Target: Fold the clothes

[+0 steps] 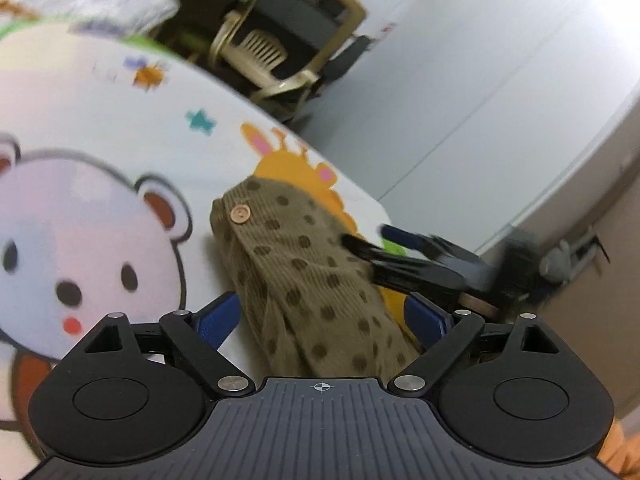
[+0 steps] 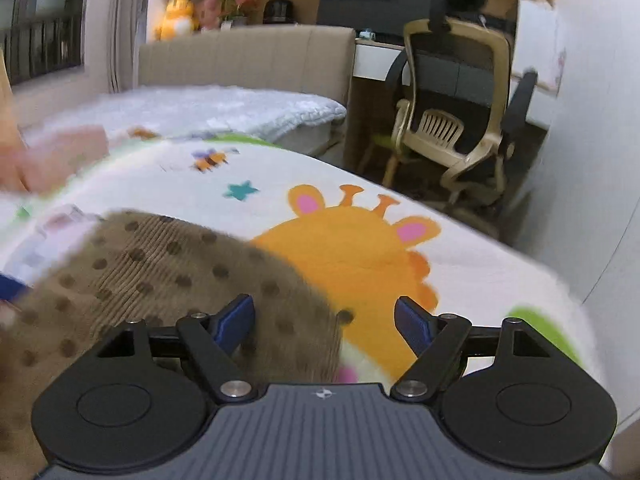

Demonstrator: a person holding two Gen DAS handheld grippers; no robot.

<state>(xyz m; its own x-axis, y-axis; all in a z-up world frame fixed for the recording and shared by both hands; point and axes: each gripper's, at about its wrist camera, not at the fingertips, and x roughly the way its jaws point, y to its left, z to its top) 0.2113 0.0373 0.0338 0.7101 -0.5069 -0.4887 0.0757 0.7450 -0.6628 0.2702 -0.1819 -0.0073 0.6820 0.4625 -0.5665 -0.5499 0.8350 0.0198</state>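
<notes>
Looking along the left tool (image 1: 320, 312), its two blue-padded fingers (image 1: 218, 320) stand spread wide, released, with an olive-brown corduroy garment with dark polka dots (image 1: 304, 280) running up between them without either pad closing on it. That garment lies in a narrow heap on a white cartoon-print bed cover (image 1: 168, 168), its far end showing a round tan button (image 1: 240, 214) and resting over the orange giraffe print (image 1: 288, 168); a large white bear face (image 1: 76, 248) is printed to the left of it. Coming in from the right side is the right tool (image 1: 374, 242), blurred, its dark fingers parted, one lying across the spotted cloth and the other just beyond its edge. Past the bed edge sit a beige mesh office chair (image 1: 272, 40) and grey floor (image 1: 460, 100). From the right wrist view, the right tool (image 2: 324, 316) likewise has its blue-padded fingers (image 2: 236, 322) wide apart and gripping nothing; the spotted corduroy garment (image 2: 160, 272) spreads across the lower left, blurred, reaching under the left finger and partly into the gap, while the right finger hangs over the bed cover (image 2: 480, 264) and the giraffe print (image 2: 352, 256). A pale grey fleece blanket (image 2: 224, 108) lies farther up the bed before a beige padded headboard (image 2: 248, 56), with the office chair (image 2: 456, 120) at a desk to the right.
</notes>
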